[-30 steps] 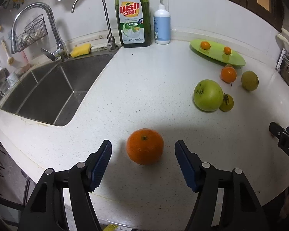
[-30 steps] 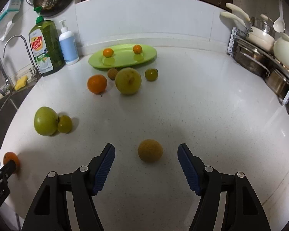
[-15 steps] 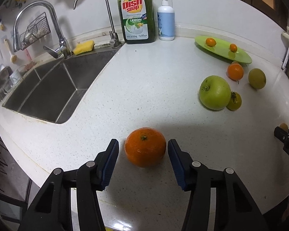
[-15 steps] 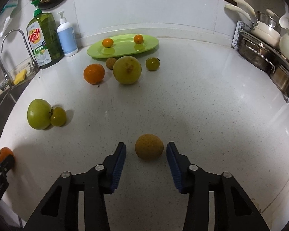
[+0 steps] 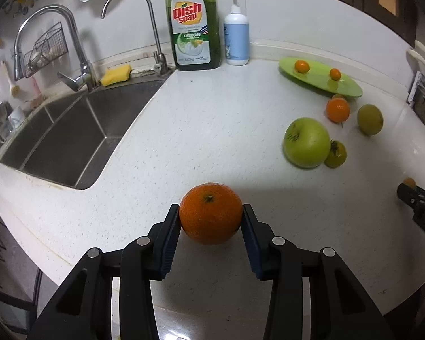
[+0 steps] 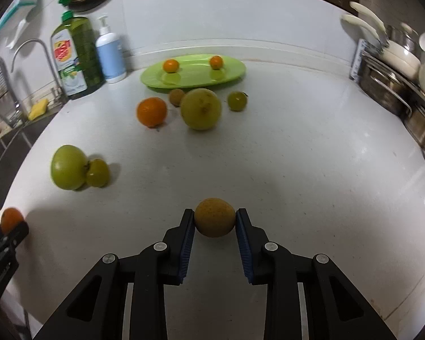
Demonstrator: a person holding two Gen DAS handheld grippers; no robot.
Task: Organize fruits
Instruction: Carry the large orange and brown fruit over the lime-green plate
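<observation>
On the white counter near its front edge sits an orange (image 5: 211,218). My left gripper (image 5: 211,210) is closing on it, and both blue pads touch its sides. A small brownish-yellow fruit (image 6: 214,218) lies between the pads of my right gripper (image 6: 214,216), which is shut on it. The green plate (image 6: 194,78) at the back holds two small oranges. In front of it lie an orange (image 6: 151,112), a big yellow-green fruit (image 6: 201,109) and two small fruits. A green apple (image 6: 68,167) with a small green fruit (image 6: 97,172) beside it lies at the left.
A steel sink (image 5: 56,141) with two taps opens to the left of the left gripper. A dish soap bottle (image 5: 194,25), a pump bottle (image 5: 236,39) and a yellow sponge (image 5: 116,75) stand along the back wall. Pots on a rack (image 6: 396,85) line the right side.
Both grippers have closed from wide open onto their fruits: the left onto the orange, the right onto the brownish-yellow fruit. Neither hand has shifted.
</observation>
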